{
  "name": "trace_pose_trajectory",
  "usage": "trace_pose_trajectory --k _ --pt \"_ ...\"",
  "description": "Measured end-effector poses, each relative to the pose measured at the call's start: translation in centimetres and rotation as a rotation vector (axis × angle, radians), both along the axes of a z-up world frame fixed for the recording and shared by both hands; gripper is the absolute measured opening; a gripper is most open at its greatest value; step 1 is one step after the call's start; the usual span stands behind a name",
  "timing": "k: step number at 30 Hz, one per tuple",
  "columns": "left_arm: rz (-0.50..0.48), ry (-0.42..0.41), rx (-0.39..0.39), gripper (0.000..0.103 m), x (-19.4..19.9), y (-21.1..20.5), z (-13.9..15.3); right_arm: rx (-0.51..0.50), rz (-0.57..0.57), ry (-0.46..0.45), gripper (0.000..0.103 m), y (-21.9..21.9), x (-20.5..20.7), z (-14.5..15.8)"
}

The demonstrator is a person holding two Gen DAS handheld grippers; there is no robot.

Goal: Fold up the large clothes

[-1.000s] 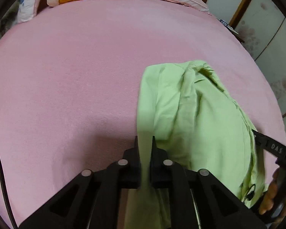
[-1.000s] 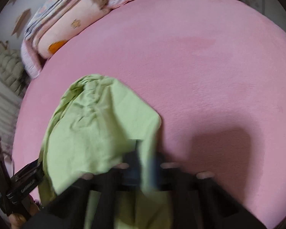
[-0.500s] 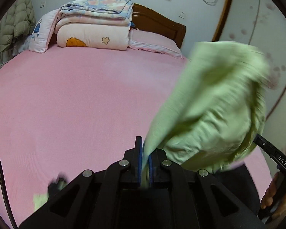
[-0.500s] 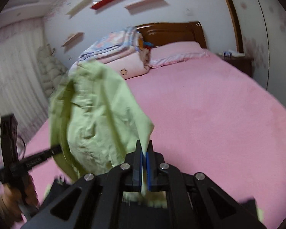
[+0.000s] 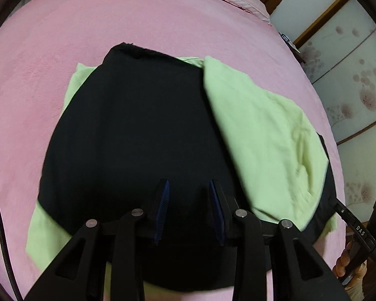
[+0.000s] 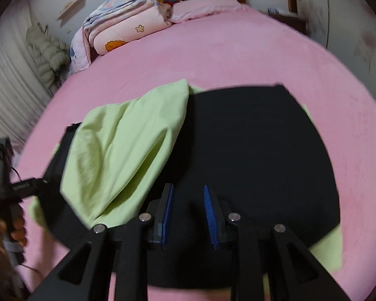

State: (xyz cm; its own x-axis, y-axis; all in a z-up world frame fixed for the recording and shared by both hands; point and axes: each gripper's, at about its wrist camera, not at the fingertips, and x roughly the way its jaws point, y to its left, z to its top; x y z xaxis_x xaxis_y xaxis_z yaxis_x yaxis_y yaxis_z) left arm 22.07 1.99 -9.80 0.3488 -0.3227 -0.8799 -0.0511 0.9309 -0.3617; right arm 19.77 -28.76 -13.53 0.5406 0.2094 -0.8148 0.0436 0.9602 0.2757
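Both claws part open, nothing between the pads – left claw (image 5: 189,195) and right claw (image 6: 188,199) just been opening, hanging over the black garment (image 5: 137,130). Green garment (image 5: 260,135) folded, dropped on top of the black one, toward the side between the two claws; more green cloth poking out underneath at the edges. All of it on the pink bed (image 5: 112,20). Soft, light, floppy cotton by the look – likely to sag and slide out of shape if lifted by one point; best pinched at corners or a folded edge, both claws together. Readable writing: "DAS" on the other claw's handle in the left view. Nothing legible elsewhere.
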Motion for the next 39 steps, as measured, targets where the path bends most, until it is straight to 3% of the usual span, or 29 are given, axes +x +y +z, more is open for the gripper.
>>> trace_pose_trajectory --k 2,4,10,14,19,27,31,35,39 --pt "-0.013 -0.018 0.016 0.036 -1.6 -0.8 1.3 0.031 0.001 0.003 0.025 -0.1 -0.8 0.6" --pt "-0.027 -0.038 0.036 0.047 -2.7 -1.5 3.1 0.045 0.008 -0.004 0.025 0.4 -1.3 1.6" --pt "-0.073 -0.088 0.070 0.053 -4.7 -3.0 7.6 0.046 0.052 -0.035 0.025 2.4 -2.6 4.9" --pt "-0.097 -0.108 0.074 0.056 -4.9 -4.4 8.9 0.066 0.063 -0.049 0.029 2.6 -3.2 5.9" --pt "-0.101 -0.097 0.076 0.056 -4.4 -6.5 7.6 0.081 0.048 -0.031 0.033 2.7 -2.8 4.8" --pt "-0.102 -0.066 0.101 0.056 -3.7 -8.6 2.4 0.166 0.031 0.035 0.033 2.5 -1.2 0.7" --pt "-0.079 -0.023 0.050 0.056 -2.9 -8.4 -0.1 0.187 0.029 0.069 0.033 2.4 0.0 -1.5" --pt "-0.056 -0.040 -0.003 0.056 -1.9 -8.0 -1.1 0.219 0.026 0.082 0.034 2.4 1.2 -2.7" --pt "-0.032 -0.048 -0.123 0.056 -1.3 -7.1 -1.2 0.276 0.016 0.080 0.034 2.4 2.5 -3.4"
